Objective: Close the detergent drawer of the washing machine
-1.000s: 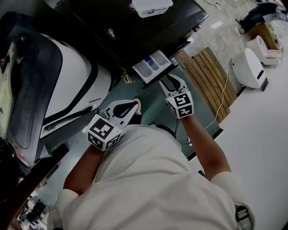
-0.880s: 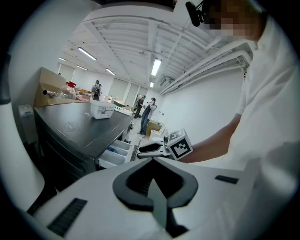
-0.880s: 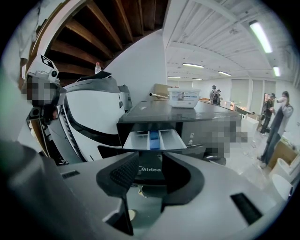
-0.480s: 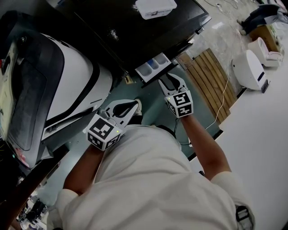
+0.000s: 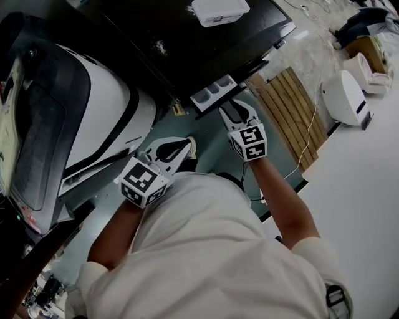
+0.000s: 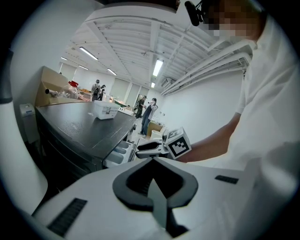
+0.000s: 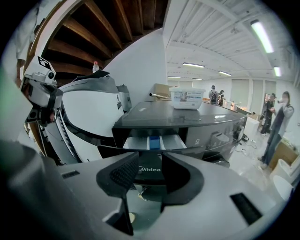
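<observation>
The detergent drawer point(image 5: 214, 91) sticks partway out of the dark washing machine point(image 5: 181, 43), its compartments showing. The right gripper point(image 5: 232, 109) is just at the drawer's front, jaws spread a little, and the front panel shows in the gap between them; whether they touch it I cannot tell. The left gripper point(image 5: 179, 148) hangs off to the left, apart from the drawer, jaws pressed together on nothing. A white box point(image 5: 220, 10) sits on the machine's top
</observation>
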Demonstrator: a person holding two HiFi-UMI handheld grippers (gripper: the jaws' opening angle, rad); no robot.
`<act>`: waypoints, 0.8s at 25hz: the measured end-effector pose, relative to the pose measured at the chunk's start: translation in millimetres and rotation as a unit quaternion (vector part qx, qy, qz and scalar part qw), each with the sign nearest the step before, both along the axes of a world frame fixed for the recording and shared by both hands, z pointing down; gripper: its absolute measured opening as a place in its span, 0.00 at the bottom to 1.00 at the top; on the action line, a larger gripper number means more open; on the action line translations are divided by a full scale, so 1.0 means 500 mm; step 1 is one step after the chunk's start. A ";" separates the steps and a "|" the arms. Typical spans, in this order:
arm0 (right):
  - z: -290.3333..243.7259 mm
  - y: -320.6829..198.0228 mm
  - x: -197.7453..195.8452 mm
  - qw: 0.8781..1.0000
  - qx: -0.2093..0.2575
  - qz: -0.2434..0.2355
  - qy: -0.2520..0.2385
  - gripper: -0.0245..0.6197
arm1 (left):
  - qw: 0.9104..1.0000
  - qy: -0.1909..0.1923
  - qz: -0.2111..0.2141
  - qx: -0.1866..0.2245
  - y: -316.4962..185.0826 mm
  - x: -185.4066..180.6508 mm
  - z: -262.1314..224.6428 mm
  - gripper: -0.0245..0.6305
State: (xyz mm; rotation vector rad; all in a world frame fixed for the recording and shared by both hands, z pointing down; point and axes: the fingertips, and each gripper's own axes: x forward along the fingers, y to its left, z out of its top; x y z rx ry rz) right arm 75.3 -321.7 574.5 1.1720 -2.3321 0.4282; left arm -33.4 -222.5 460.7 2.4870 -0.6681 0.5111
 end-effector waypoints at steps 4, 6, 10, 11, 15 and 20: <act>0.000 -0.010 -0.008 1.000 0.001 -0.002 0.001 0.26 | 1.000 0.000 -0.002 0.000 -0.005 -0.008 0.001 0.03; 0.001 -0.013 -0.011 1.000 0.002 -0.002 0.002 0.26 | 1.000 0.001 -0.003 0.000 -0.006 -0.012 0.002 0.03; 0.000 -0.020 -0.015 1.000 0.003 -0.003 0.003 0.26 | 1.000 0.003 -0.005 -0.001 -0.012 -0.019 0.004 0.03; 0.000 -0.022 -0.017 1.000 0.003 -0.004 0.004 0.26 | 1.000 0.003 -0.005 -0.001 -0.013 -0.020 0.004 0.03; 0.001 -0.035 -0.026 1.000 0.003 -0.002 0.006 0.26 | 1.000 0.003 -0.005 -0.001 -0.021 -0.026 0.005 0.03; 0.001 -0.050 -0.038 1.000 0.005 0.001 0.006 0.26 | 1.000 0.004 -0.009 -0.001 -0.033 -0.038 0.007 0.03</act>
